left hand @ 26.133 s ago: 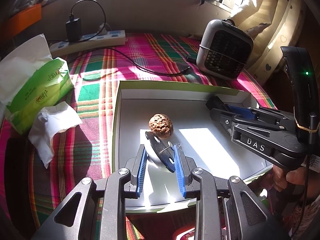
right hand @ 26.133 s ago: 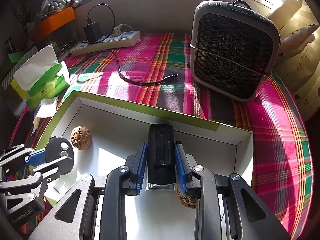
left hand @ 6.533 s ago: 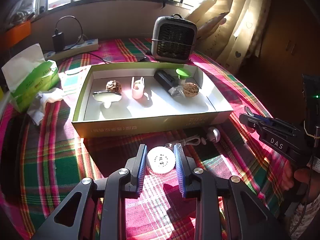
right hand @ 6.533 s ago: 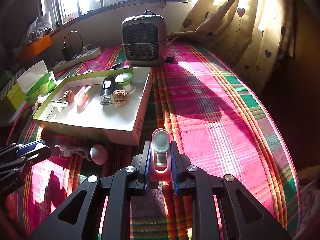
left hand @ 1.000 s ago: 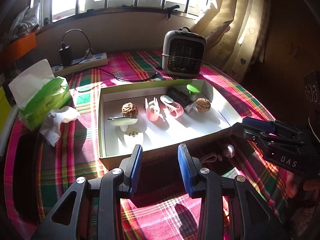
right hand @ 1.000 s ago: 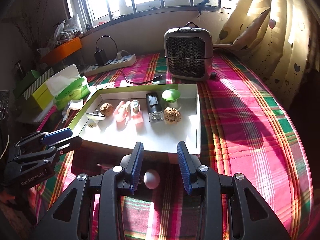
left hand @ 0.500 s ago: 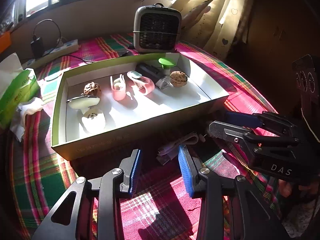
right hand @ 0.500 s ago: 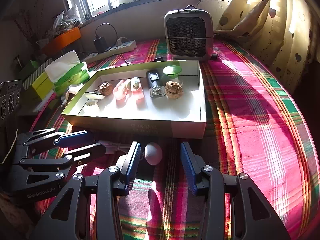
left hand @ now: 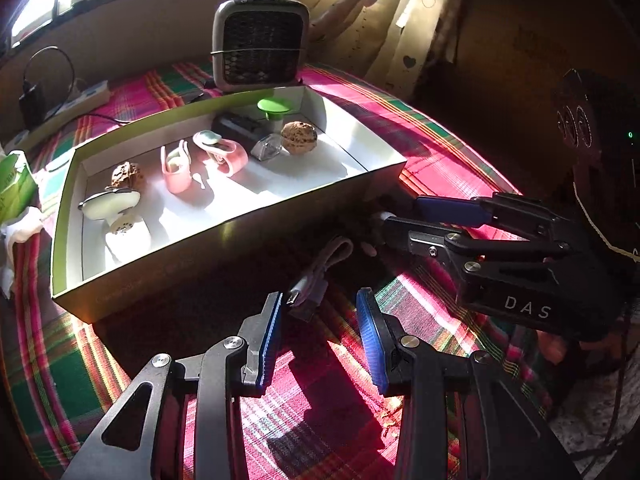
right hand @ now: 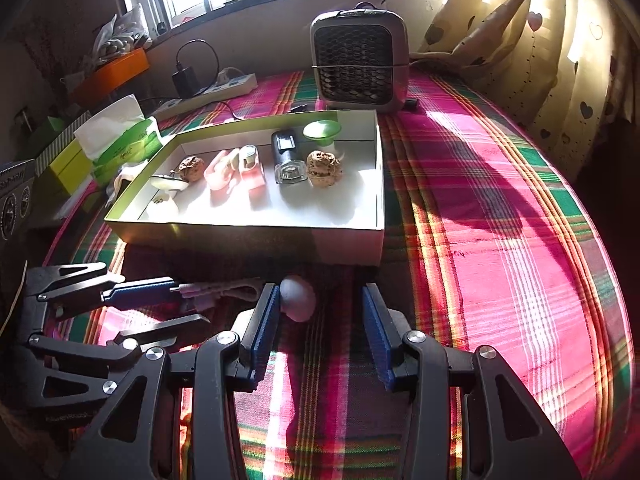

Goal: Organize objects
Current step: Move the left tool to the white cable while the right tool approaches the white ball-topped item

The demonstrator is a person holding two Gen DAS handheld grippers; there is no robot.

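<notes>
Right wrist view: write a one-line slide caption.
Open right gripper nears a pale egg-shaped object beside the left gripper, before the filled white tray.

Your left gripper [left hand: 320, 334] and right gripper [right hand: 318, 326] are black, silver-screwed linkages with ribbed blue pads [left hand: 370, 338]; white "DAS" lettering marks the right one.

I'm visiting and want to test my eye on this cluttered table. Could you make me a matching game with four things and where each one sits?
Things:
1. small fan heater
2. green-topped stand
3. pale egg-shaped object
4. tissue pack

Places:
A. on the cloth just outside the box's near wall
B. inside the box, far corner
C. left of the box
D. behind the box, near the window wall

Pairs: 1-D, 2-B, 3-A, 4-C
</notes>
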